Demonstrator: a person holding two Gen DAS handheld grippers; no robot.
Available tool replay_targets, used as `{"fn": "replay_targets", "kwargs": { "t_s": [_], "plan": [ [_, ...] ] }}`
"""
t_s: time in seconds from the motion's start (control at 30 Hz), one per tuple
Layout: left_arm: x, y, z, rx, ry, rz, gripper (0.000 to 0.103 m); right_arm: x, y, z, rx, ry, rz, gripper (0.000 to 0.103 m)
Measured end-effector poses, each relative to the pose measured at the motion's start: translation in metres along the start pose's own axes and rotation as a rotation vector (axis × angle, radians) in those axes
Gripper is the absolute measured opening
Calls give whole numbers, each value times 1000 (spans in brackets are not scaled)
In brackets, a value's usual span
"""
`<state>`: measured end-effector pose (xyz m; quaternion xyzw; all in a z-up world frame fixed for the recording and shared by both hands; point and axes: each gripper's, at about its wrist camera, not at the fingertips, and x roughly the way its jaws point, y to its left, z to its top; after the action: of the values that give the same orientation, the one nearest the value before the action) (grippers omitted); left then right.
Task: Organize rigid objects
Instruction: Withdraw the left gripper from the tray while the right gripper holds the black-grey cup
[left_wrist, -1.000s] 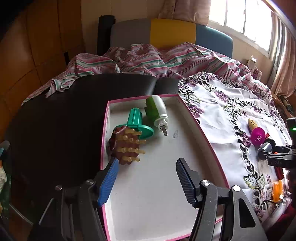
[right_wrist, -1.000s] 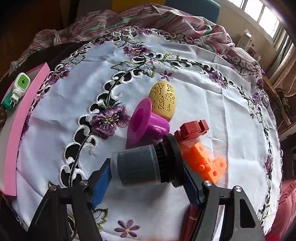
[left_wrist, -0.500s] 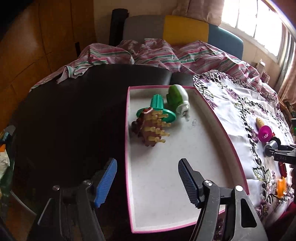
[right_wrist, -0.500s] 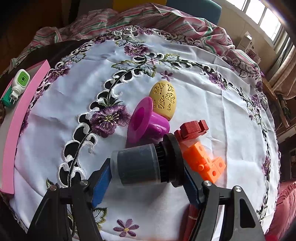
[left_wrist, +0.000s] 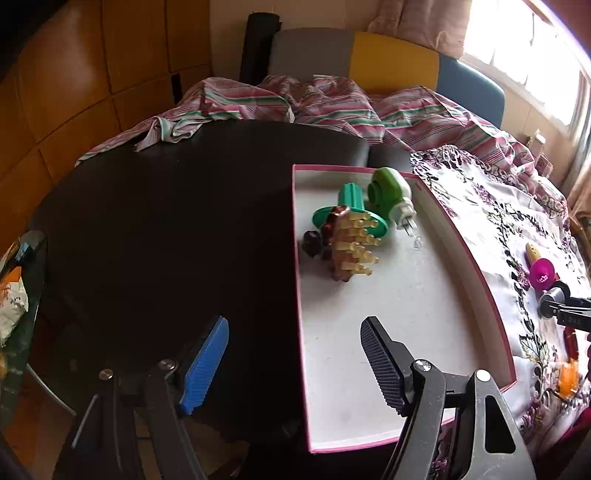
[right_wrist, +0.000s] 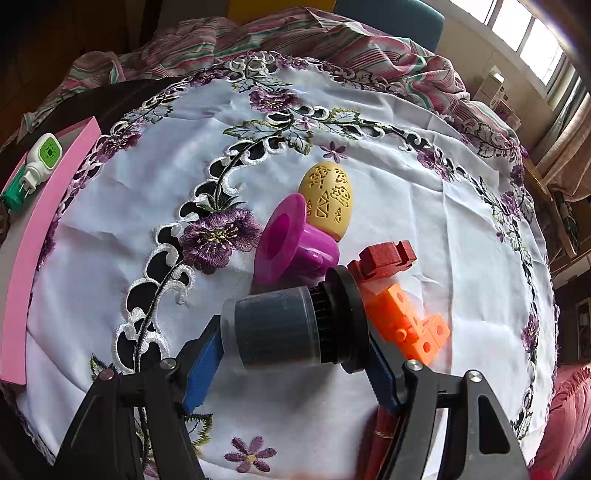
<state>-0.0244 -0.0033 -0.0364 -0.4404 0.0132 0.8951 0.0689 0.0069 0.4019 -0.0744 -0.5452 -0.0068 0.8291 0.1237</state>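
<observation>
A pink-rimmed white tray (left_wrist: 436, 229) holds a brown spiky brush (left_wrist: 347, 247), a green spool (left_wrist: 351, 205) and a green plug-in device (left_wrist: 391, 195). My left gripper (left_wrist: 293, 325) hangs over the tray's near left rim. Its jaws are opening and nothing is between them. My right gripper (right_wrist: 291, 343) is shut on a dark grey jar with a black cap (right_wrist: 280, 328), which lies sideways just above the embroidered cloth (right_wrist: 369, 122). Close behind the jar are a magenta funnel (right_wrist: 295, 243), a yellow egg (right_wrist: 328, 199), a red block (right_wrist: 384, 258) and orange blocks (right_wrist: 410, 325).
The tray lies on a dark round table (left_wrist: 166, 229), whose right half the white cloth covers. A striped fabric (left_wrist: 332, 103) is bunched at the far edge before chair backs. A red pen (right_wrist: 384, 432) lies under my right gripper. The tray's pink wall (right_wrist: 40, 236) is at the cloth's left.
My left gripper has drawn back and left from the brown brush, which stays in the tray, and its jaws have spread wider. The right gripper and jar have not moved.
</observation>
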Motion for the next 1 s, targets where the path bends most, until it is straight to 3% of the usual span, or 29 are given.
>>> {"fn": "replay_targets", "kwargs": {
  "t_s": [0.4,0.57,1.0],
  "plan": [
    [4,23,-6,-43,19,23,75,-3,-1,3,17,-2,14,71],
    [4,27,-5,-49,11,25,75,-23,3,6,54,-54,60,71],
    [4,27,-7,-42,14,18,75,-65,86,20,-75,-155,213,71]
  ]
}}
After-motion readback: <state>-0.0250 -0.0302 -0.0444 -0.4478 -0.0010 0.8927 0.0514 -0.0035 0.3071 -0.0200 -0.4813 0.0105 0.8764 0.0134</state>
